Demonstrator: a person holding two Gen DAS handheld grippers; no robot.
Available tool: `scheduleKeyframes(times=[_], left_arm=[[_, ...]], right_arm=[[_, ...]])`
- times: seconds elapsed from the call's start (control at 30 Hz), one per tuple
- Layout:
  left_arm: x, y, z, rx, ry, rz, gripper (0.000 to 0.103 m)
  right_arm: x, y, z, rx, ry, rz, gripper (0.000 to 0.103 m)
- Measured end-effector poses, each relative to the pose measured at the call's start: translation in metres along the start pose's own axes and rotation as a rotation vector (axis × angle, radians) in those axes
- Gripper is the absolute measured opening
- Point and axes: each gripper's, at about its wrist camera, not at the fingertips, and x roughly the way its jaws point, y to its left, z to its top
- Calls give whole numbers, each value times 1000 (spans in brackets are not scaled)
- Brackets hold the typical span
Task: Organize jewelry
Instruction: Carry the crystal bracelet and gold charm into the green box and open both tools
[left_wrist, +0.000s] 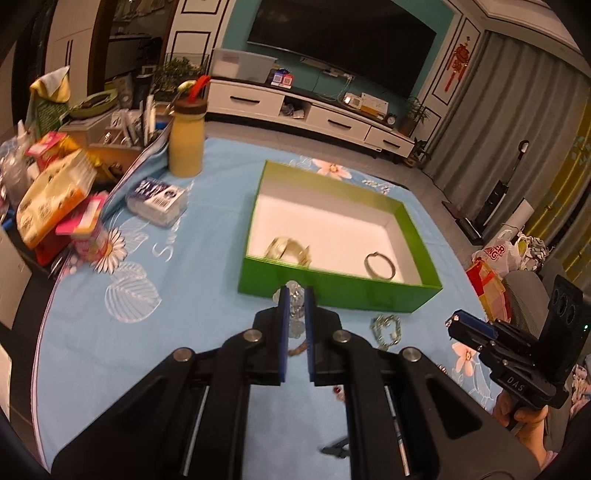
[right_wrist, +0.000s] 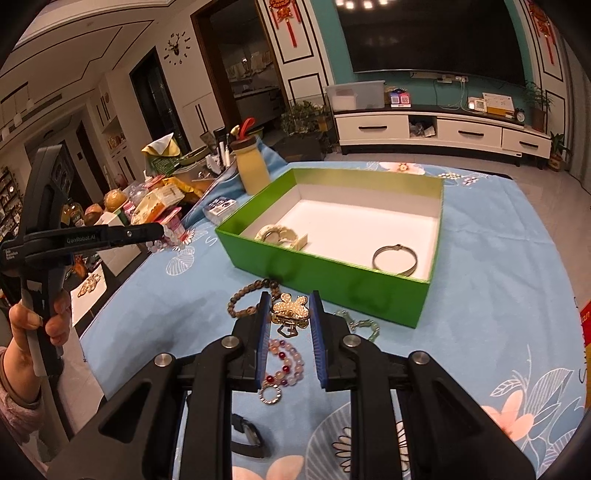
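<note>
Right claw (right_wrist: 288, 314) is what we see nearest: clenched on a pearl hair clip (right_wrist: 290, 309), held just near of the green box (right_wrist: 325, 273). Left claw (left_wrist: 296, 308) is clenched on a clear crystal bead bracelet (left_wrist: 295, 295), also at the box's near wall. Inside the box we see a silver bangle (right_wrist: 395, 258) on the right and a pale bracelet (right_wrist: 277, 234) on the left. Loose on the blue desk (right_wrist: 498, 258): brown bead bracelet (right_wrist: 245, 295), pink bead bracelet (right_wrist: 286, 363), green chain (right_wrist: 364, 325).

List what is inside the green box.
Inside the green box lie a silver bangle and a pale beaded bracelet. The near wall hides the floor strip just behind it.
</note>
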Motion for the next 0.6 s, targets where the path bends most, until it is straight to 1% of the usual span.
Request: scheduleKeyframes(times=[0.2, 0.4, 0.6], left_arm=[[8, -23, 19, 38, -18, -23, 7], [24, -43, 37, 73, -21, -48, 7], [57, -55, 56, 74, 20, -75, 7]], right_arm=[[-4, -12, 8, 10, -27, -19, 21], [-1, -23, 20, 16, -45, -34, 21], [12, -34, 36, 35, -46, -35, 21]])
